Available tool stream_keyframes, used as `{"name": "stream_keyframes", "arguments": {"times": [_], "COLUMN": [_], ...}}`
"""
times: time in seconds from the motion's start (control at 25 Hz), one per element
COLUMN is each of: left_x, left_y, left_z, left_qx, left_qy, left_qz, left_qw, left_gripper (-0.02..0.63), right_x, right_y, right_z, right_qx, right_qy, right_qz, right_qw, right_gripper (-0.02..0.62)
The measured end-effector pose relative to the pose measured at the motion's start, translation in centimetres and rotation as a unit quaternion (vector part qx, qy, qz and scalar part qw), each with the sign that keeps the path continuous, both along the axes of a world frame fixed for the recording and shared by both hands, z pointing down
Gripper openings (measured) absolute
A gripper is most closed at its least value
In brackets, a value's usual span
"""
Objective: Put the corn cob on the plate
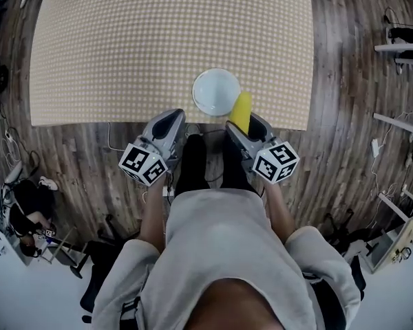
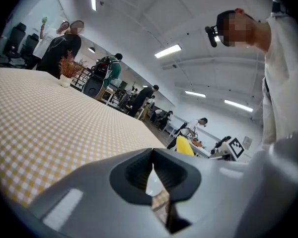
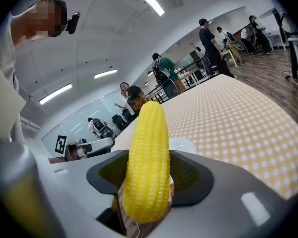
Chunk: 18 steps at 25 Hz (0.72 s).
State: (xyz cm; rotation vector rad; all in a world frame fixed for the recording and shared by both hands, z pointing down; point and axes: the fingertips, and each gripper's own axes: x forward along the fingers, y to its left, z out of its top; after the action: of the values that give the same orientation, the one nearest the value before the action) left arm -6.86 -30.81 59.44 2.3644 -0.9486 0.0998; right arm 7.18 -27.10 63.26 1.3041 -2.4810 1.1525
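The corn cob (image 3: 148,162) is clamped between the fingers of the right gripper (image 3: 150,180). The pads press on its lower half and its tip stands up and forward, clear of them. In the head view the corn cob (image 1: 241,108) sits at about 4 o'clock from the white plate (image 1: 217,91), just beside its rim and not yet over it. The plate is empty and lies near the 6 o'clock edge of the checkered bench (image 1: 124,47). The right gripper view shows a slice of that plate (image 3: 185,145) just behind the cob. The left gripper (image 1: 166,124) hangs at about 8 o'clock from the plate; its fingers are drawn almost together, leaving only a thin slit with nothing in it. By my reading the pick is done and the carry is in hand. The next move likely calls for bringing the cob toward 10 o'clock until it is over the plate's middle, lowering it close to the dish, laying it flat rather than tip-first so it does not roll, and only then spreading the fingers.
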Motion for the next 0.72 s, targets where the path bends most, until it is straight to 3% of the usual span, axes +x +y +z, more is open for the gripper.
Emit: {"name": "stream_keyframes", "arguments": {"times": [0.28, 0.72], "left_x": [-1.2, -3.0], "left_y": [0.9, 0.5], "left_z": [1.4, 1.6], "left_qx": [-0.018, -0.027], "left_qy": [0.003, 0.003], "left_qz": [-0.018, -0.040], "left_qw": [0.9997, 0.9988], "left_gripper": [0.008, 0.008], "right_x": [-0.2, -1.6], "right_y": [-0.8, -6.8], "right_z": [1.8, 4.5], "right_qx": [-0.004, 0.004], "right_qy": [0.028, 0.055], "right_qz": [-0.026, -0.052], "right_qw": [0.999, 0.997], "right_gripper": [0.255, 0.255]}}
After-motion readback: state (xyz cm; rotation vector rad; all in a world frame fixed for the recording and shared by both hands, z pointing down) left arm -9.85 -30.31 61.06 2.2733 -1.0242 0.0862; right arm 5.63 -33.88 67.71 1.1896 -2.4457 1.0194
